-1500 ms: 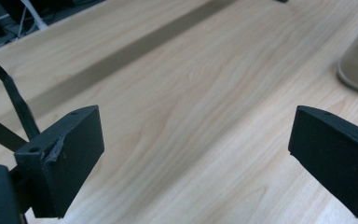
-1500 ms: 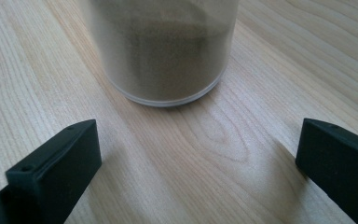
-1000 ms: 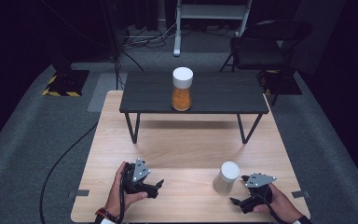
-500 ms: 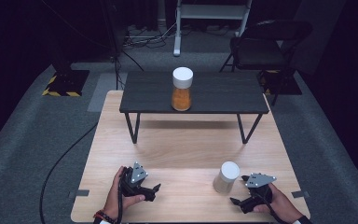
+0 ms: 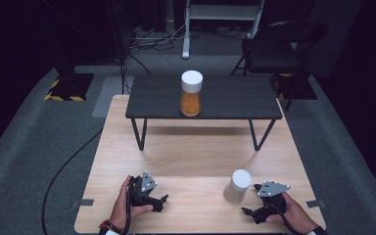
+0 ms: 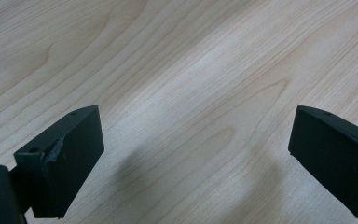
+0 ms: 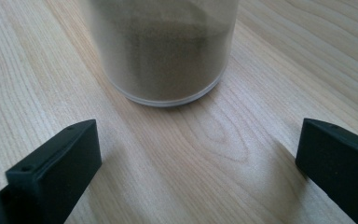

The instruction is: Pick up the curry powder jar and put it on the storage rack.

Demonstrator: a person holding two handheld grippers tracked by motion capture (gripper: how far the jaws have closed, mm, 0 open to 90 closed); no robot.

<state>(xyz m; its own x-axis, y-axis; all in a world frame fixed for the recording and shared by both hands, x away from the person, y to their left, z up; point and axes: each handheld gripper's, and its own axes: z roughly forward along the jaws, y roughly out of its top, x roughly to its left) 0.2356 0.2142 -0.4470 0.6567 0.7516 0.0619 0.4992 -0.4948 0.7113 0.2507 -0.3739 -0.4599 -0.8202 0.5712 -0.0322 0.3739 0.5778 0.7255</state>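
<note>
A clear jar of greyish-brown powder with a white lid (image 5: 238, 186) stands on the wooden table (image 5: 196, 156) near its front right. My right gripper (image 5: 247, 211) sits just right of it, open, its jaws spread wide and pointing at the jar's base (image 7: 165, 51), which stands a short way ahead of them, apart. My left gripper (image 5: 162, 200) rests near the front left, open, jaws wide over bare wood (image 6: 191, 93). A second jar (image 5: 191, 93), holding orange powder under a white lid, stands on the low black table (image 5: 235, 100) at the back.
The low black table stands on thin legs across the far half of the wooden table. A dark chair (image 5: 274, 49) and a white stand (image 5: 223, 19) are on the grey floor behind. A black cable (image 5: 63, 171) runs along the floor at left.
My left gripper has drifted slightly toward the front edge and turned a little. The right gripper and both jars have stayed put.
</note>
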